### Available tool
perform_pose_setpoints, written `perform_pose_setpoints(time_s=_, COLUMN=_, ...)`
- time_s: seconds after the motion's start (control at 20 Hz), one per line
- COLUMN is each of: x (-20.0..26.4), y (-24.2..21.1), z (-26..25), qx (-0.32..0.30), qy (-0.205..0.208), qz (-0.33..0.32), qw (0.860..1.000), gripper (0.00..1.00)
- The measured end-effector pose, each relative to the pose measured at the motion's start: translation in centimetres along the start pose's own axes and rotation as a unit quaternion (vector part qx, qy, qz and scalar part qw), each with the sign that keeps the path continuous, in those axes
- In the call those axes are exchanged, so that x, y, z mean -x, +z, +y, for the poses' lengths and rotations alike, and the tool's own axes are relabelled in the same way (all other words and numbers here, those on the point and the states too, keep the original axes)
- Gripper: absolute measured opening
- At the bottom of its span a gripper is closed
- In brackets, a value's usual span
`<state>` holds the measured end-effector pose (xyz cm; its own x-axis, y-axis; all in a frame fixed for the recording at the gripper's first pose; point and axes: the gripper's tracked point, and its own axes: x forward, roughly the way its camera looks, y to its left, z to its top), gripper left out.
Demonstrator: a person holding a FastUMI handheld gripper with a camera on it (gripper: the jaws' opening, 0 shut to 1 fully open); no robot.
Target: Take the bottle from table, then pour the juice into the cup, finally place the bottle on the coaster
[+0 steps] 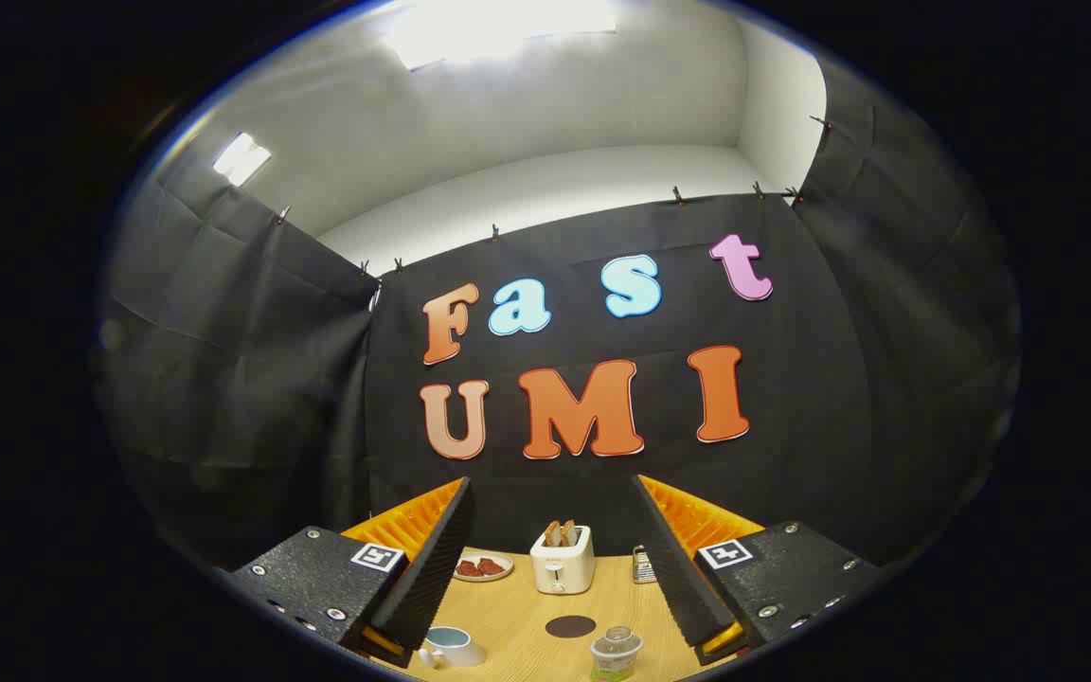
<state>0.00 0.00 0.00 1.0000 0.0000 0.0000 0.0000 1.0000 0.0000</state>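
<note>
Two fingers: the gripper (555,559) has its fingers spread wide apart, released, with nothing between them; they are raised above the table and touch none of the things on it.
Bottle: a clear bottle (616,652) stands upright on the table, seen from above, low between the fingers and nearer the right one; its lower part carries a green label and its top looks open, though I cannot tell whether a cap is on.
Coaster: a dark round coaster (570,626) lies flat on the wood just beside the bottle, on its far left side, with nothing on it.
Cup: a white cup (452,645) with a pale blue inside stands by the tip of the left finger, well apart from the bottle; its handle points left.
Toaster: a white toaster (562,560) with two slices of bread sticking up stands beyond the coaster, near the booth's wall.
Plate: a small plate (484,567) with reddish-brown food sits left of the toaster.
Metal thing: a small ridged metal object (642,565) stands right of the toaster, partly hidden by the right finger.
Table: light wooden table (517,616).
</note>
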Motion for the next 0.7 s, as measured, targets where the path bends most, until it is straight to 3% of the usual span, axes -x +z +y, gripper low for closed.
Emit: perform_pose_setpoints(time_s=0.7, x=0.05, y=-0.42, z=0.44, qx=-0.003, qy=0.009, qz=0.007, qw=1.000, gripper=0.97)
